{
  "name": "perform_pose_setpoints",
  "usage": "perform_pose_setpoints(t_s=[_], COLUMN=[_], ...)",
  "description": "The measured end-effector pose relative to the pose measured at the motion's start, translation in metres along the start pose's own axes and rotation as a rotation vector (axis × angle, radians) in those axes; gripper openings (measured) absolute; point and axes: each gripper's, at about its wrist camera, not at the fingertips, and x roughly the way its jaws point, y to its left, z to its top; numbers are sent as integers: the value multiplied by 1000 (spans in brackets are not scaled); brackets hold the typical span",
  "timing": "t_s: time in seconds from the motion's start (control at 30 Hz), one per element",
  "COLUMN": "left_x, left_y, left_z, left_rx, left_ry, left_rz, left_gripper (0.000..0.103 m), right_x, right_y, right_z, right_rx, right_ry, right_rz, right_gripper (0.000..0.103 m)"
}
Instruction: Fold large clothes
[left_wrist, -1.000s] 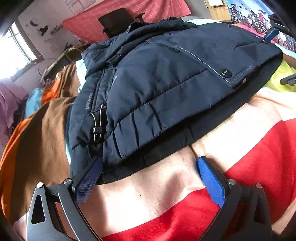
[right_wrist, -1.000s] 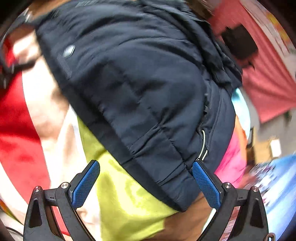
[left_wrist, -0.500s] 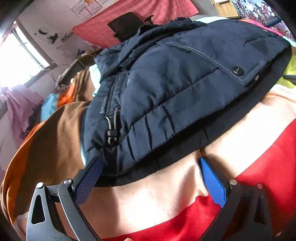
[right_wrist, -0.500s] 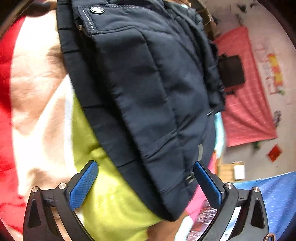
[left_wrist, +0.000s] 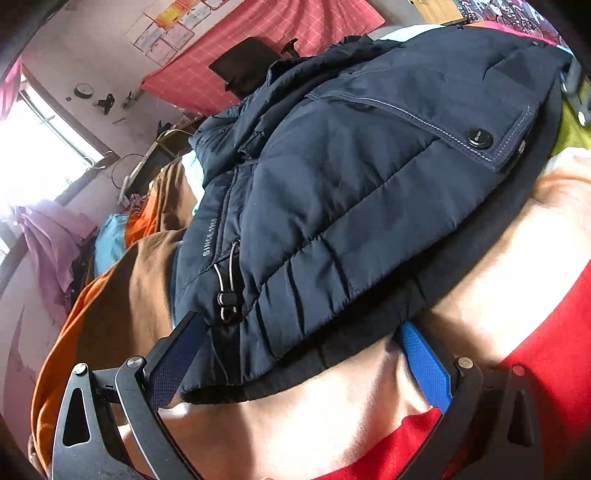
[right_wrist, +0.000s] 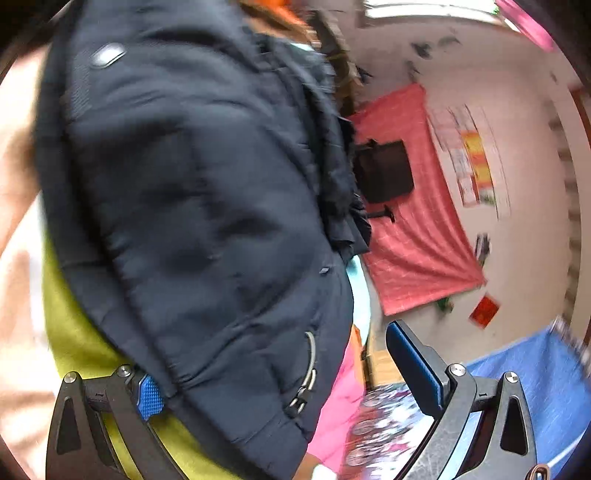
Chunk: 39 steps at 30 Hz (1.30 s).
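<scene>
Folded navy jacket lying on the striped bed cover

Left claw is gaping wide around the jacket's near hem; right claw is spreading wide too, its left pad tucking under the opposite hem, nothing clamped.

Navy quilted jacket; red, cream, lime striped blanket; blue-padded fingers.

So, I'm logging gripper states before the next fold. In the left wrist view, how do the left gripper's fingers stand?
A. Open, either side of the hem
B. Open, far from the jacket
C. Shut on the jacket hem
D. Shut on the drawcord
A: the left gripper is open, its fingers spread either side of the navy jacket hem.
</scene>
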Motion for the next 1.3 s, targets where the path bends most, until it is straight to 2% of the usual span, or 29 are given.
perform_pose_setpoints(t_s=[0.07,0.23,0.33,0.5,0.53,0.57,0.6,0.67,0.8,0.87,0.97,1.03,1.1,1.3], left_x=[1,5,2,2,2,2,1,1,0,-3,-7,-5,-6,-21], left_y=[0,4,4,5,7,9,9,12,13,12,15,30,43,57], left_z=[2,6,7,8,8,8,9,10,14,16,21,25,29,52], left_rx=[2,7,25,15,3,-9,-18,-40,-57,-49,-65,-167,-248,-361], left_ry=[-3,22,19,12,13,13,16,28,32,18,12,42,52,58], left_rz=[34,64,97,112,114,112,108,90,48,31,0,-79,-110,-91], left_gripper=[102,102,101,100,97,87,81,61,41,25,14,11,9,7], right_x=[-6,-17,-26,-37,-40,-45,-47,-50,-49,-47,-41,-38,-34,-39], right_y=[-12,-36,-46,-67,-67,-65,-61,-59,-55,-53,-54,-56,-56,-59], right_z=[4,11,16,19,19,20,17,19,17,18,17,13,10,8], right_rx=[79,238,335,481,485,479,475,469,471,464,474,492,508,546], right_ry=[-18,-78,-111,-159,-164,-166,-168,-168,-161,-155,-141,-138,-120,-132], right_rz=[-12,-12,27,143,159,169,177,195,195,191,202,209,237,259], right_gripper=[103,98,83,44,40,34,28,26,26,26,26,26,20,12])
